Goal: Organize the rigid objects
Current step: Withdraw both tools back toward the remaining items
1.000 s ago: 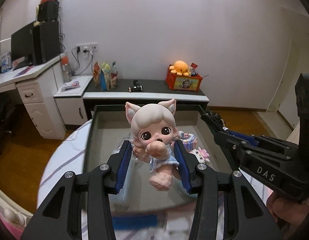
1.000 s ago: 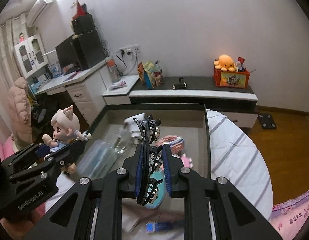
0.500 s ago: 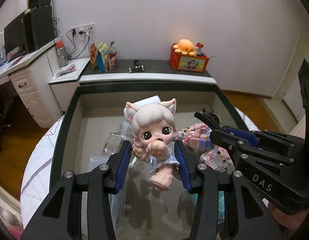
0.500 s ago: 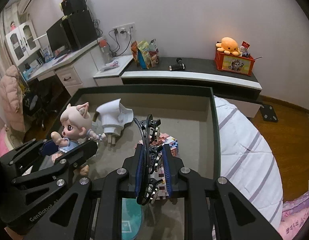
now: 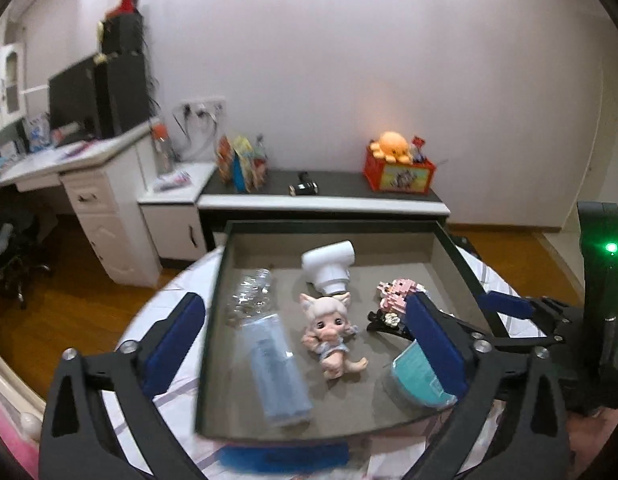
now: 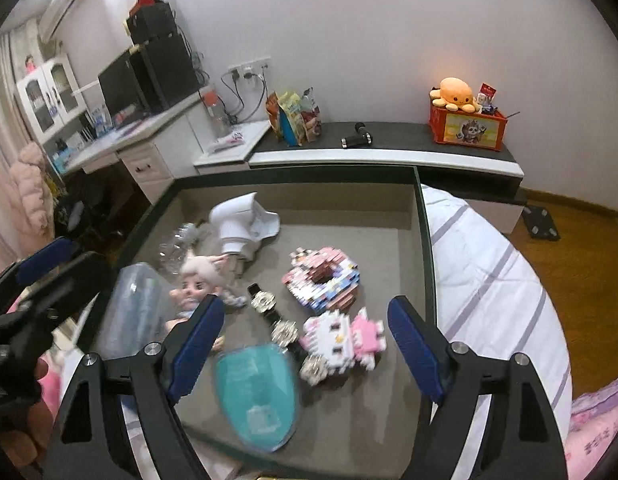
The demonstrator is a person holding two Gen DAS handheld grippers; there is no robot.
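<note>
- Holding both grippers over the near edge of the tray (image 5: 213, 320), we have the left gripper (image 5: 305, 344) with jaws spread wide and gripping nothing.
- Our right gripper (image 6: 305, 344) likewise has jaws wide apart and bare.
- Nearest us in the tray lies a teal oval case (image 6: 257, 392), beside a clear plastic packet (image 5: 277, 372).
- Mid-tray, the doll (image 5: 329, 332) lies on its back, apart from both grippers, with the black hair clip (image 6: 275, 316) just to its right.
- Past the clip sit a pink-and-white block figure (image 6: 341, 340) and a block ring (image 6: 321, 276).
- Farthest back rests a white adapter (image 5: 329, 268).
</note>
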